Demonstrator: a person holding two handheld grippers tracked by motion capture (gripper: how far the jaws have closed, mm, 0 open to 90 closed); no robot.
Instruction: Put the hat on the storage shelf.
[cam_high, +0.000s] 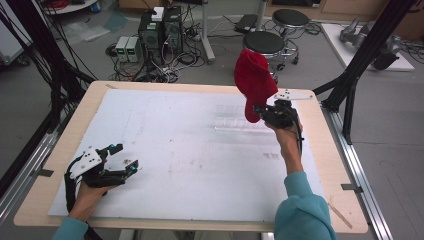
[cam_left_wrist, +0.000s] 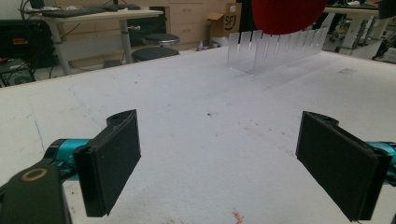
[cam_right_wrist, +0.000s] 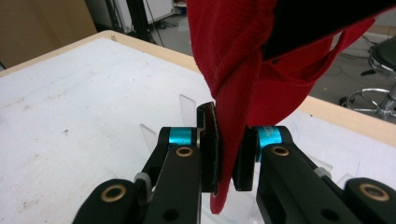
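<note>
Left tool (cam_high: 124, 159): released, jaws spread, resting low on the worktop (cam_high: 165, 200), apparently idle. Right tool (cam_high: 260, 111): clenched on a fold of the red cap (cam_high: 254, 82), which stands above it, lifted clear, probably for carrying. Clear slotted rack (cam_left_wrist: 275, 46): just below and beside the right tool. Cardboard box (cam_left_wrist: 232, 16): far behind, lettered "SF".
</note>
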